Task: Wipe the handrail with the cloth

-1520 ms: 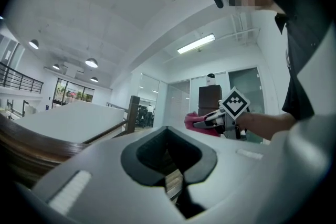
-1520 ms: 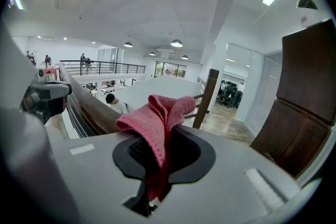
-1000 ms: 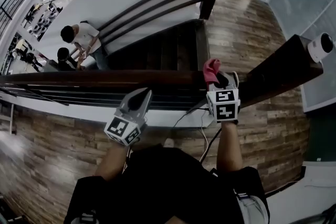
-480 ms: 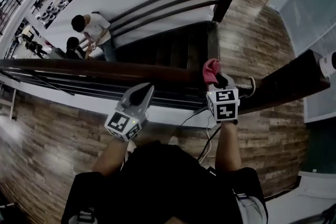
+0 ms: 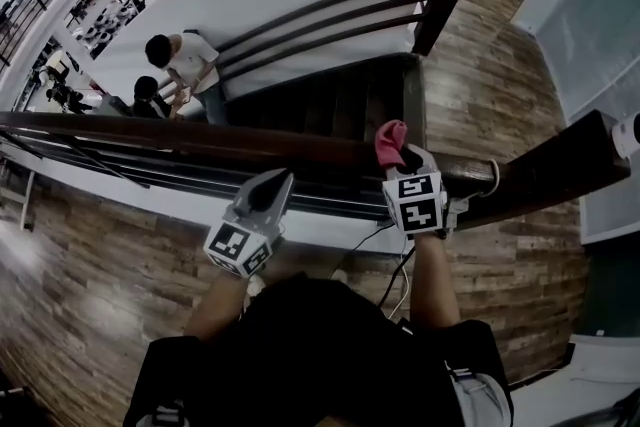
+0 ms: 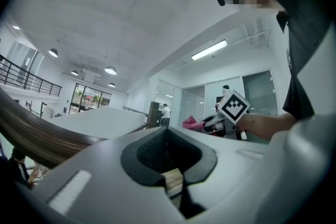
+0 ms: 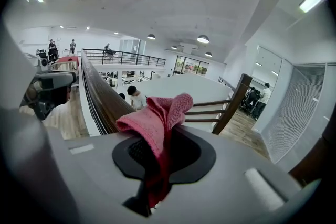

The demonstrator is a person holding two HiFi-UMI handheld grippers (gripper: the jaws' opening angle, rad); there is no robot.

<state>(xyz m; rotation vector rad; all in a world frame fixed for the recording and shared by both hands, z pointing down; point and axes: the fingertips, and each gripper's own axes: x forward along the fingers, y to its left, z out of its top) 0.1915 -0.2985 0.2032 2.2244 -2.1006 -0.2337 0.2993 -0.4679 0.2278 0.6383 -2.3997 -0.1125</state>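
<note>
Head view: pink cloth [image 5: 389, 140] held at the wooden handrail [image 5: 200, 143] by the right hand-held gripper [image 5: 400, 158].
The cloth is clamped between shut jaws toward the rail's right end, and the rail's long axis runs away leftward. The left hand-held gripper [image 5: 270, 183], jaws together and empty, is seen just short of the rail.

R gripper [image 5: 402, 157] + cloth [image 5: 390, 141]: slightly left

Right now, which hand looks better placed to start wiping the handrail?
The right. Its gripper is shut on the cloth, right by the handrail. The left gripper is shut on nothing and looks short of the rail.
</note>
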